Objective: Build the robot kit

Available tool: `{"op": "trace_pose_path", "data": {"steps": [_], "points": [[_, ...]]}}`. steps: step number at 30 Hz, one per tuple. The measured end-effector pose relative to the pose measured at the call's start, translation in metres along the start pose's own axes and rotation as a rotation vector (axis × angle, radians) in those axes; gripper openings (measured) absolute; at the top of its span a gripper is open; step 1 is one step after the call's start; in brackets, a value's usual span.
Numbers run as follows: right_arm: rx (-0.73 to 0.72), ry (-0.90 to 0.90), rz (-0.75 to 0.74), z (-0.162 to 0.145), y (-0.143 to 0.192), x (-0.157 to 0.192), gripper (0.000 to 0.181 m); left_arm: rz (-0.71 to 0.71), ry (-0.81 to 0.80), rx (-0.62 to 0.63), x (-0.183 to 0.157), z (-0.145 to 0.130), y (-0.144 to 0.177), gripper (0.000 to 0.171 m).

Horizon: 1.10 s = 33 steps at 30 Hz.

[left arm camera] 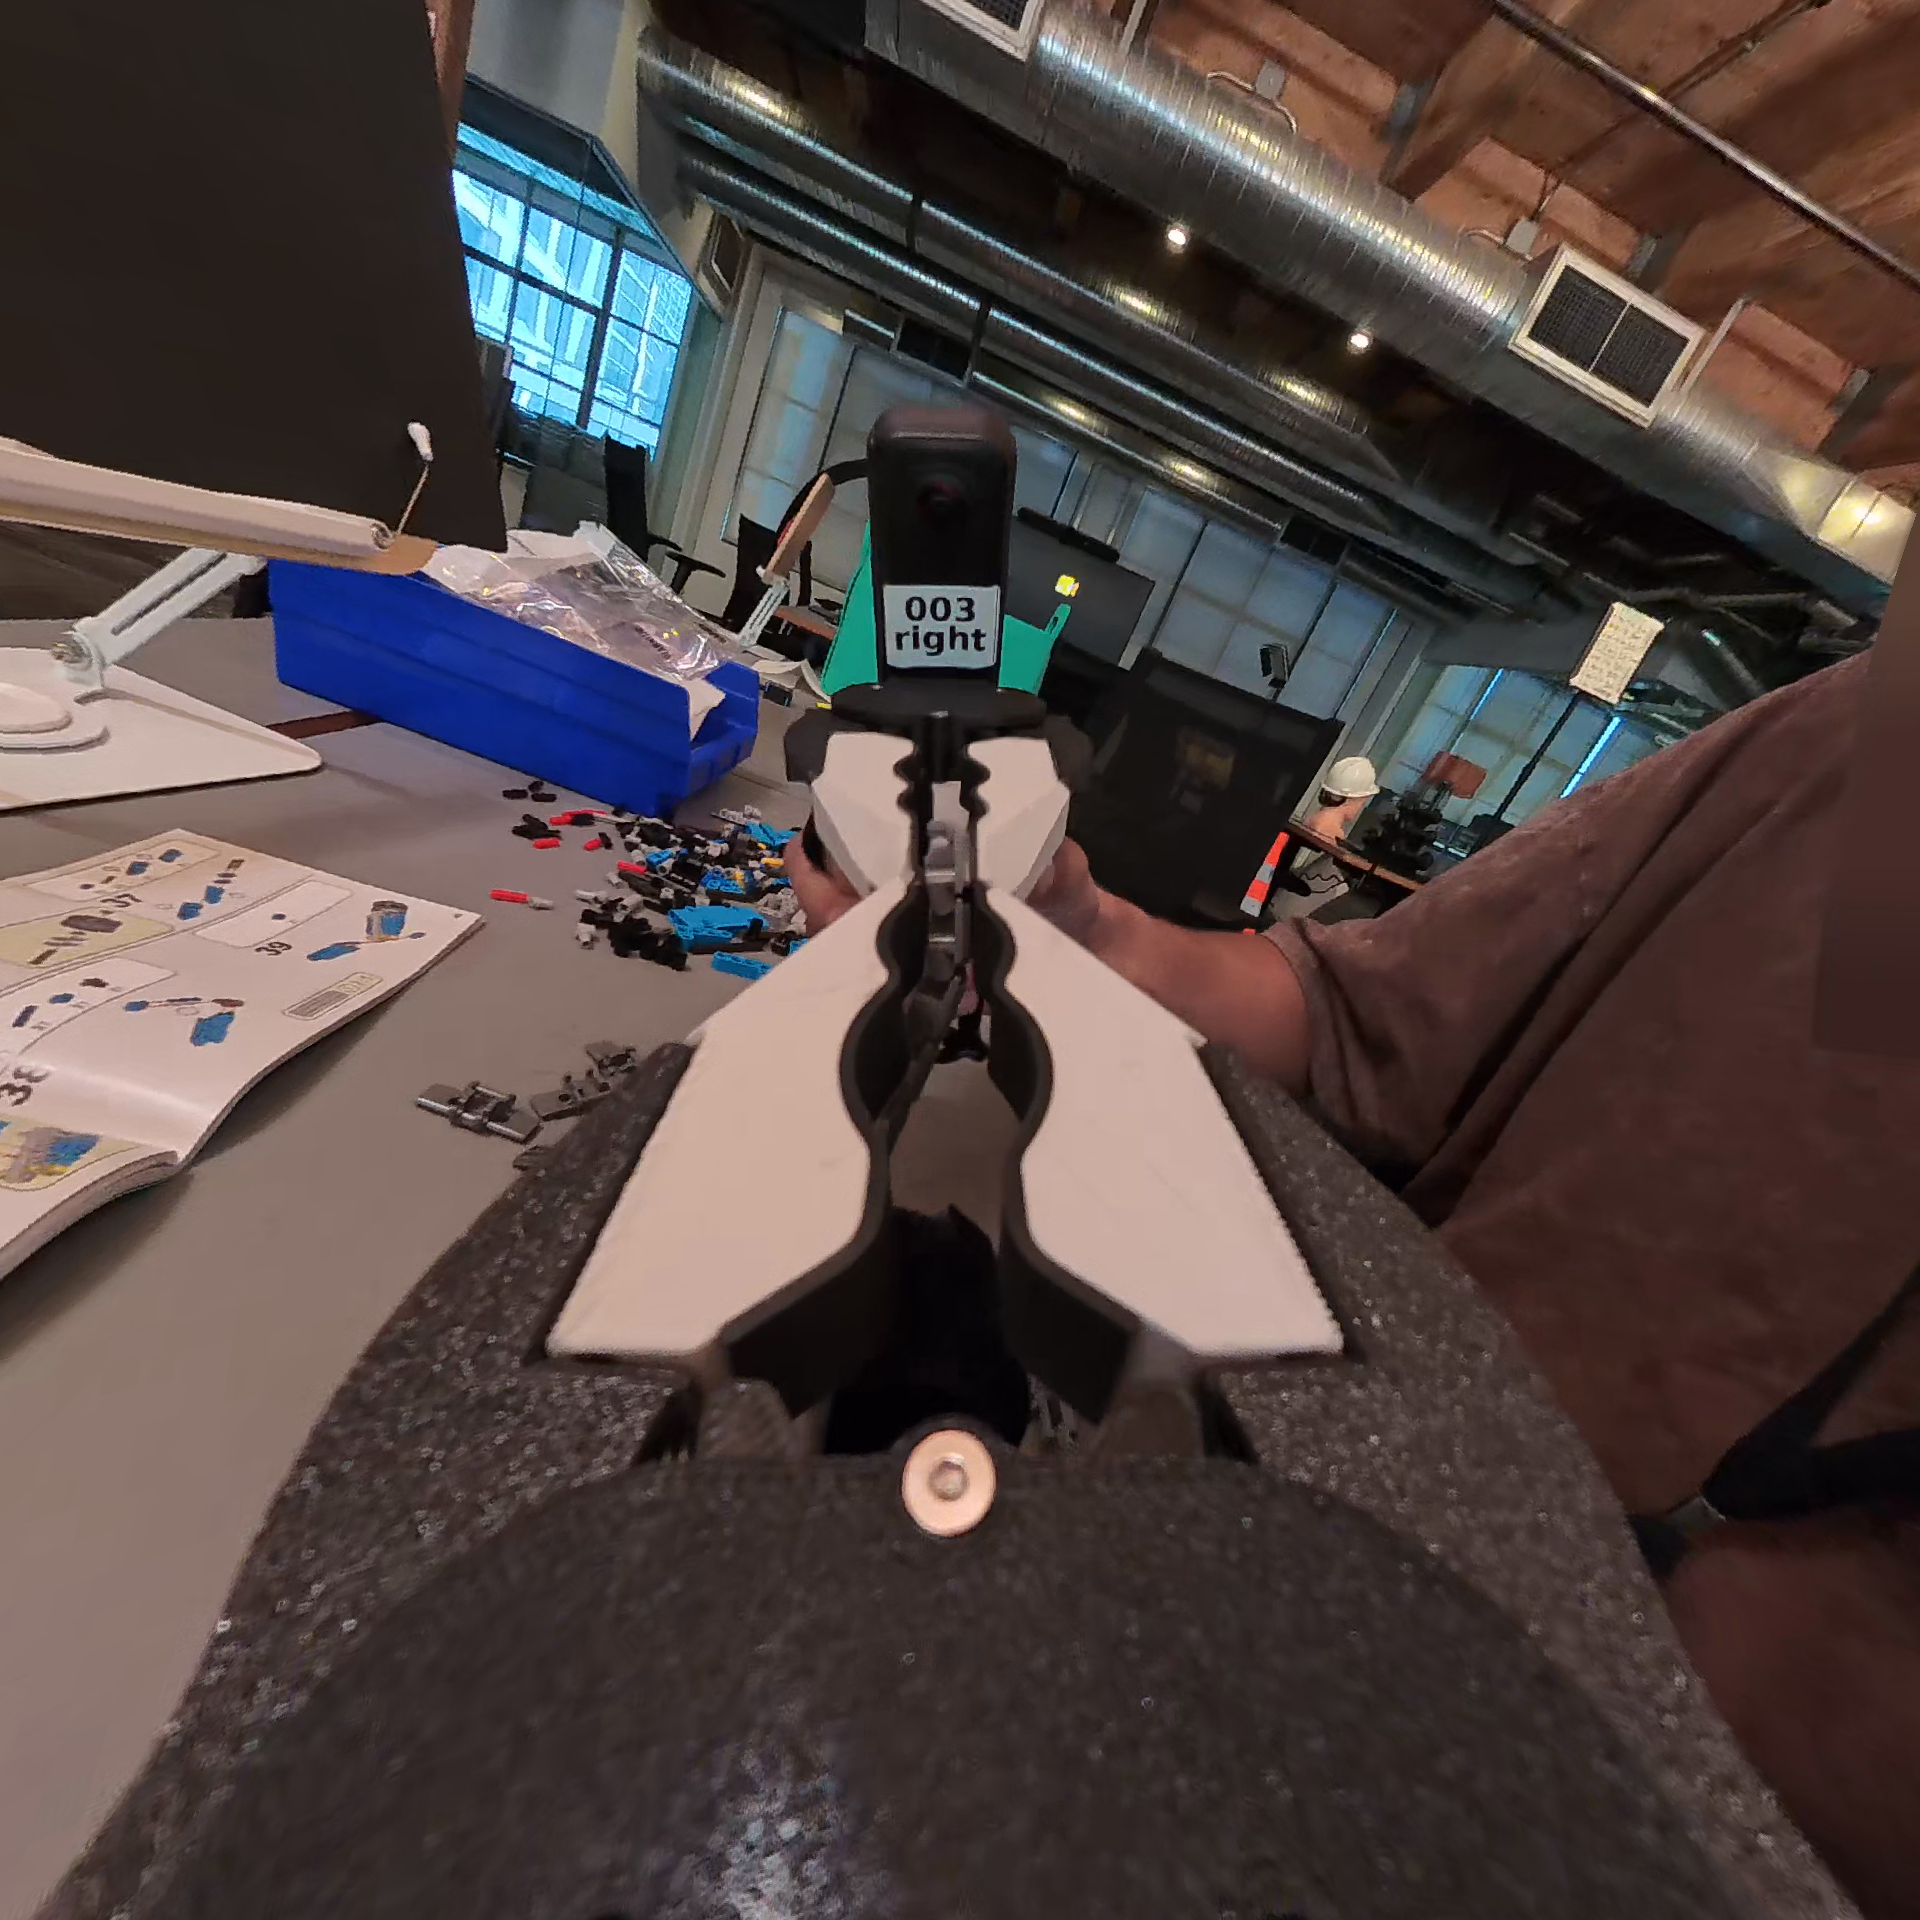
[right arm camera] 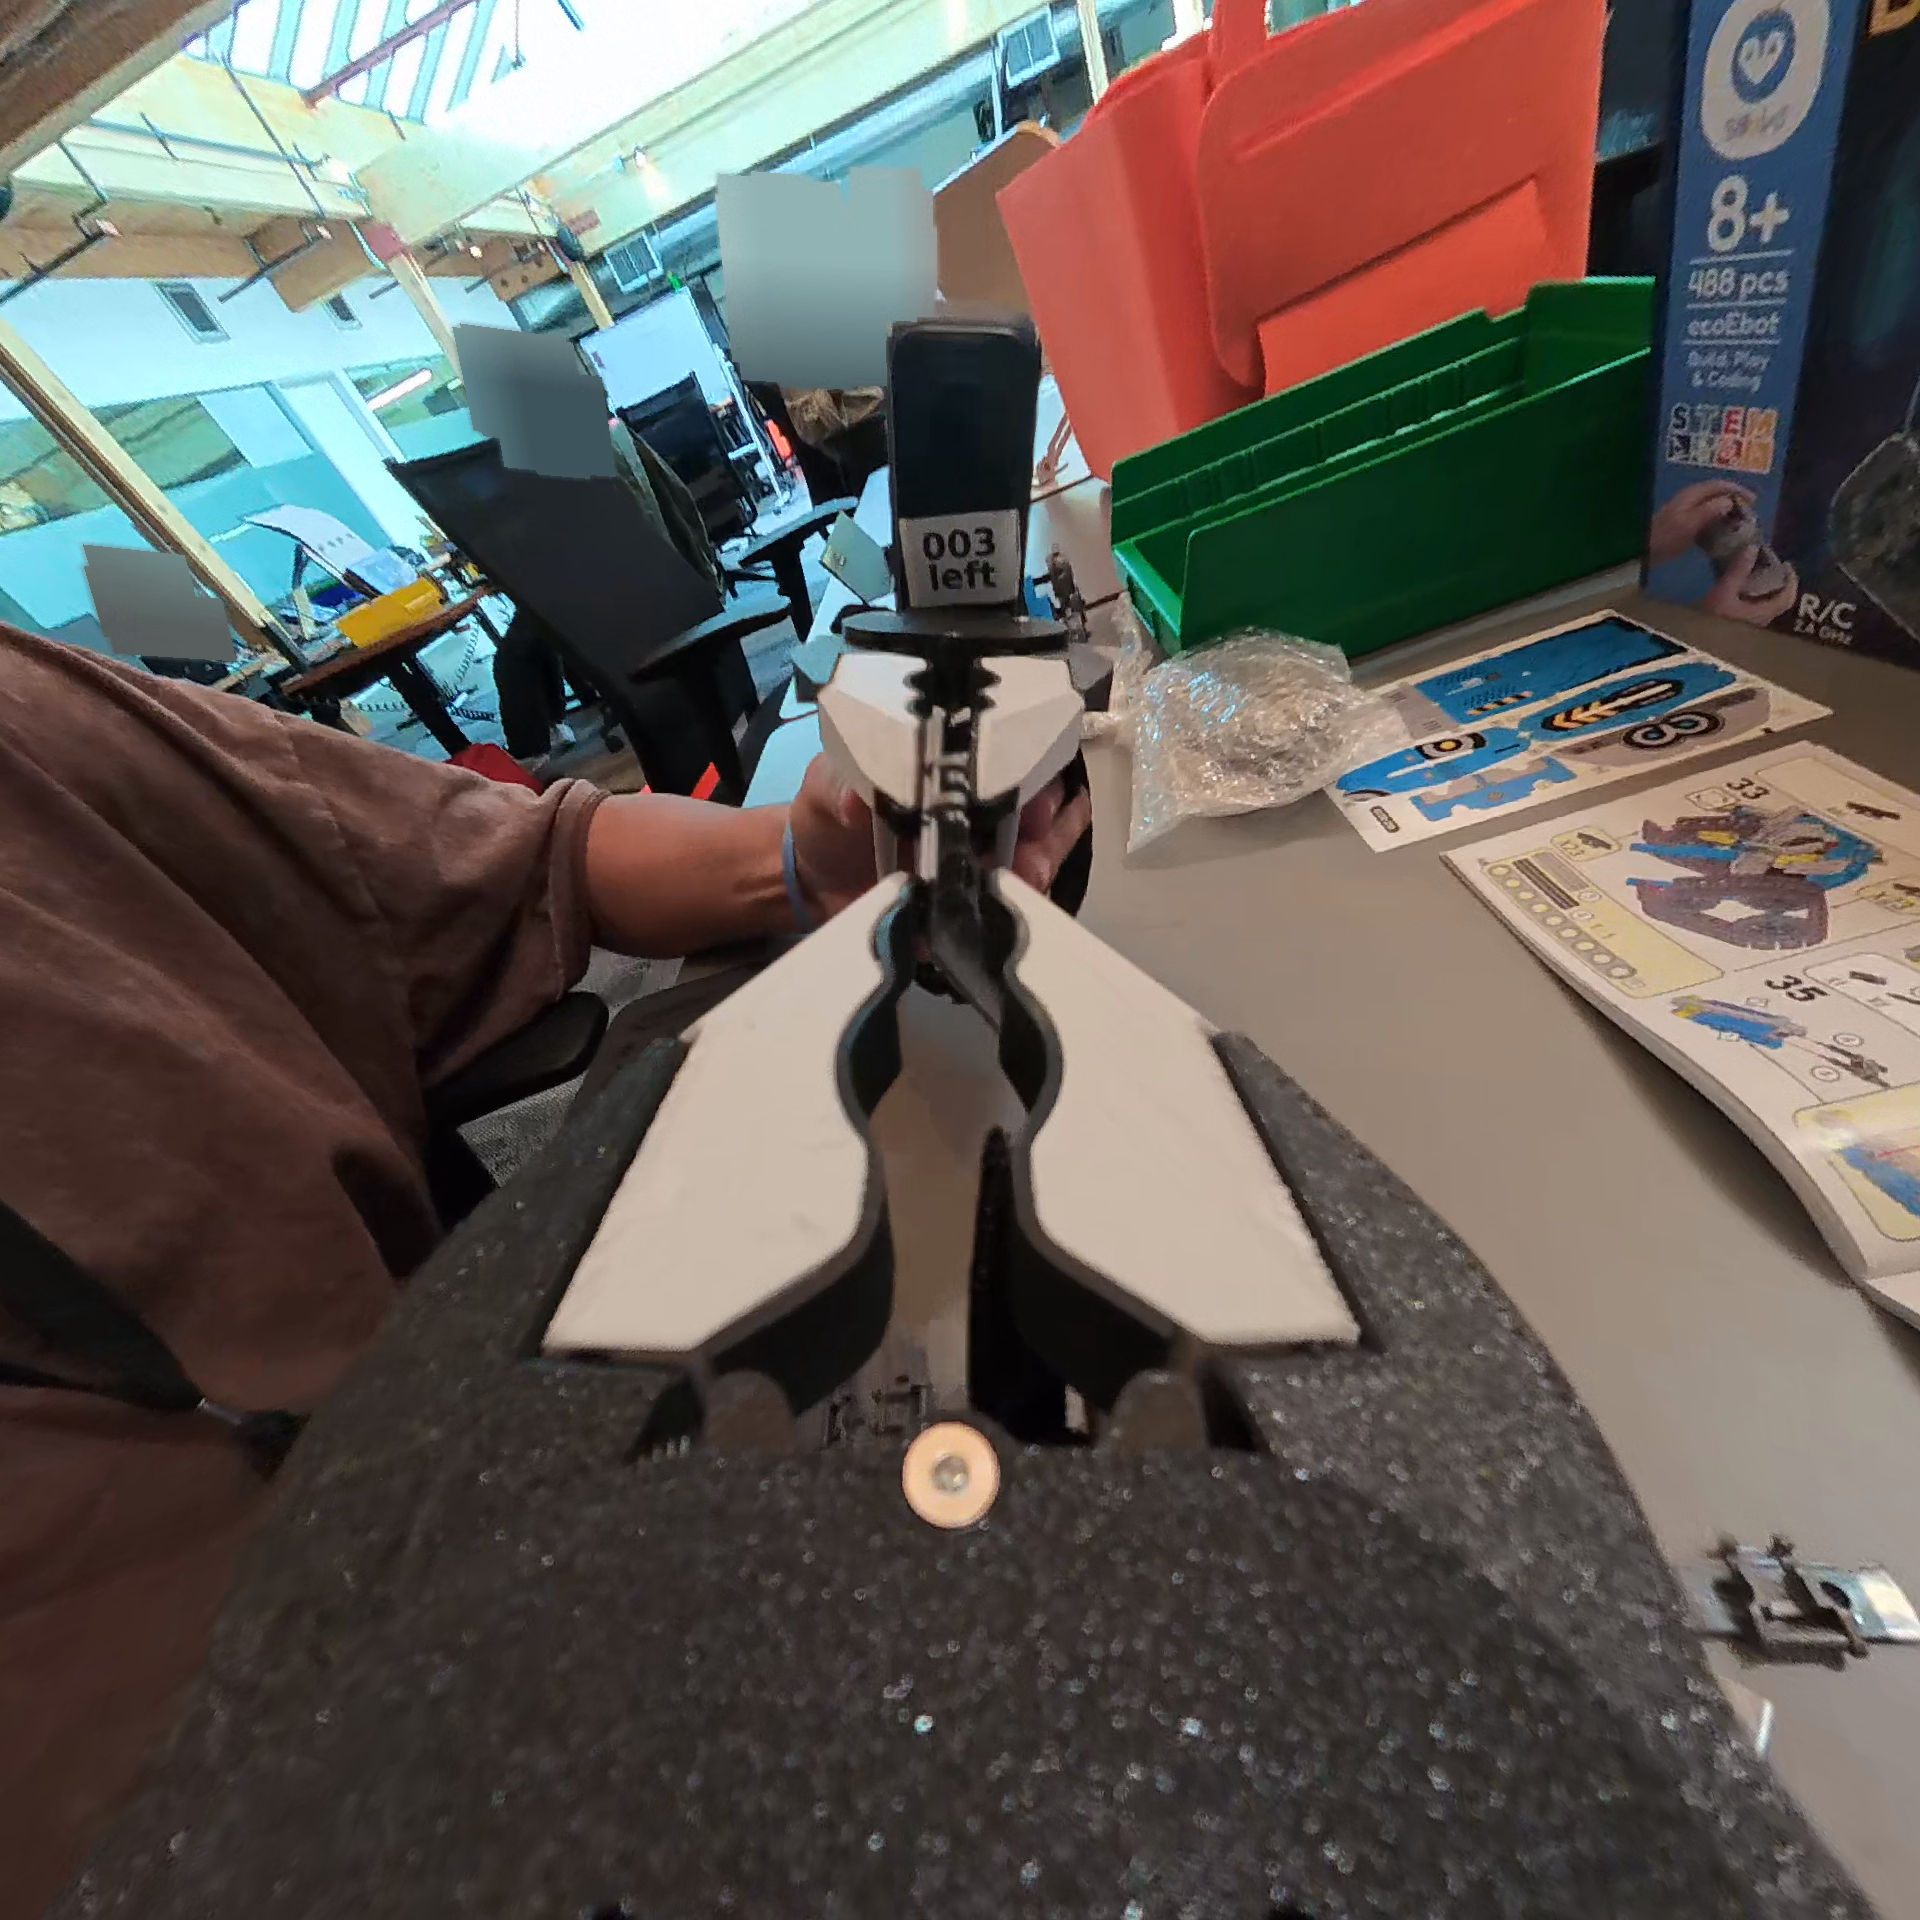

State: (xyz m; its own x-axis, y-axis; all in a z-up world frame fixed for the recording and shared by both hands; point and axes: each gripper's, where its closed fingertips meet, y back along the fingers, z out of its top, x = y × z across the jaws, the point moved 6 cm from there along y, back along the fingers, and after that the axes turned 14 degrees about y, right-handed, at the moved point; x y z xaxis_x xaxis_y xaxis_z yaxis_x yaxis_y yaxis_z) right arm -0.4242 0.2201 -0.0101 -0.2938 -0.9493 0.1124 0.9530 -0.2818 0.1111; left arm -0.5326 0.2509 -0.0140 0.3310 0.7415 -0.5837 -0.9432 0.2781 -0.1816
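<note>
My left gripper [left arm camera: 940, 902] and my right gripper [right arm camera: 951, 891] face each other tip to tip above the grey table edge. Both are shut on the same small grey and black toy part, each from its own end. In the left wrist view the part [left arm camera: 943, 940] shows as a thin grey and black strip between my white fingers [left arm camera: 790, 1101], with the right gripper [left arm camera: 940, 831] just beyond. In the right wrist view the part [right arm camera: 961, 961] looks like a dark blade, with the left gripper [right arm camera: 945, 821] behind it. A hand holds each gripper.
On the grey table [left arm camera: 312, 1299] lie a blue bin [left arm camera: 499, 675], a pile of small blue and black parts [left arm camera: 686, 883], an open instruction booklet [left arm camera: 187, 987] and grey track links [left arm camera: 483, 1107]. A green bin [right arm camera: 1382, 499], plastic bag [right arm camera: 1236, 727] and sticker sheet [right arm camera: 1558, 707] lie right. The tips of both grippers are at nearly the same place.
</note>
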Motion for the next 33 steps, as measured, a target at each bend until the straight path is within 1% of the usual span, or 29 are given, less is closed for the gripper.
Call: {"op": "trace_pose_path", "data": {"steps": [3, 6, 9, 13, 17, 19, 20, 23, 26, 29, 33], "points": [[-0.031, 0.019, -0.010, 0.003, -0.001, 0.001, 0.008, -0.001, 0.006, -0.001, 0.001, -0.002, -0.001, 0.006], [-0.016, -0.001, -0.009, 0.000, -0.001, -0.001, 0.008, 0.004, 0.021, -0.003, 0.003, -0.003, -0.001, 0.006], [-0.009, 0.016, -0.026, -0.001, 0.000, -0.002, 0.008, 0.003, 0.048, -0.011, 0.006, -0.004, -0.002, 0.006], [0.102, 0.029, -0.049, 0.000, 0.003, 0.000, 0.006, -0.012, 0.057, -0.009, 0.007, -0.008, -0.005, 0.007], [0.038, -0.074, 0.048, 0.000, 0.006, -0.001, 0.006, -0.011, -0.013, 0.036, 0.001, -0.006, -0.006, 0.009], [-0.007, -0.135, 0.102, 0.001, 0.005, -0.002, 0.007, -0.041, 0.002, 0.069, -0.002, -0.005, -0.004, 0.014], [-0.020, -0.142, 0.106, 0.001, 0.004, -0.002, 0.007, -0.043, 0.015, 0.069, -0.001, -0.004, -0.002, 0.009], [-0.050, -0.146, 0.084, 0.000, -0.001, -0.004, 0.010, -0.037, 0.039, 0.051, 0.006, -0.002, 0.003, 0.006], [-0.129, -0.149, 0.049, 0.001, 0.004, -0.010, 0.027, -0.059, 0.125, -0.061, 0.012, 0.009, 0.012, 0.006], [-0.143, -0.155, -0.012, -0.007, 0.010, -0.019, 0.026, -0.058, 0.188, -0.109, 0.021, 0.012, 0.019, 0.006], [-0.127, -0.159, -0.076, -0.018, 0.013, -0.027, 0.020, -0.068, 0.223, -0.120, 0.025, 0.010, 0.020, 0.006]]}}
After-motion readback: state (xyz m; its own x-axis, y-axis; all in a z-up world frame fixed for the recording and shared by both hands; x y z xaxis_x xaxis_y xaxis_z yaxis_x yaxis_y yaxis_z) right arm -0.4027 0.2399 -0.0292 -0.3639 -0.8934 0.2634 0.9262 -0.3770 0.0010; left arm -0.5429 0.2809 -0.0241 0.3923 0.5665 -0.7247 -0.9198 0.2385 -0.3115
